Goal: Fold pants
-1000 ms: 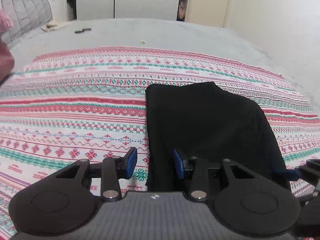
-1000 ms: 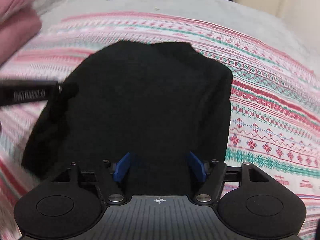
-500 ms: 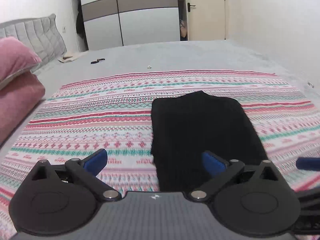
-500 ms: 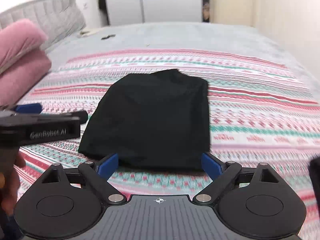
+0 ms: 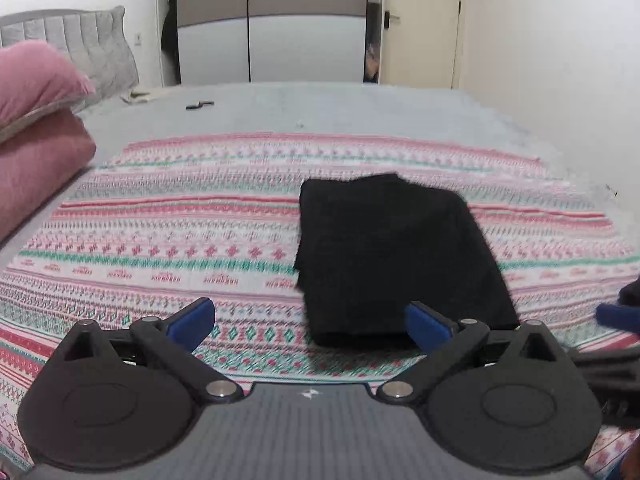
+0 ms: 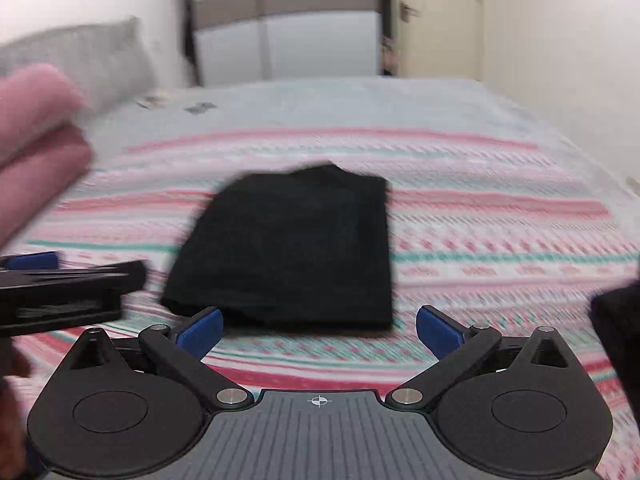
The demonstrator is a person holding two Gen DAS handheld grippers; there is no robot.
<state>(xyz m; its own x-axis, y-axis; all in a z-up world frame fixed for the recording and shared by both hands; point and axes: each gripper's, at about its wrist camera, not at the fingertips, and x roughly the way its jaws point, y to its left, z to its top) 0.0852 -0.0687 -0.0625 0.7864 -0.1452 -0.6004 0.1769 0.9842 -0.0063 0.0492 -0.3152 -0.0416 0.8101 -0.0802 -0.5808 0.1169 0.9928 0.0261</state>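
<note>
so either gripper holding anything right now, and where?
Nothing held. Left gripper and right gripper both open, jaws empty; folded pants lie free on the blanket.

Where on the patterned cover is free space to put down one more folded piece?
Left of the black pants, the patterned cover lies bare up to the pink pillows. Right of the pants a narrower bare strip runs to the cover's edge. The near right corner is crowded by the right tool.
</note>
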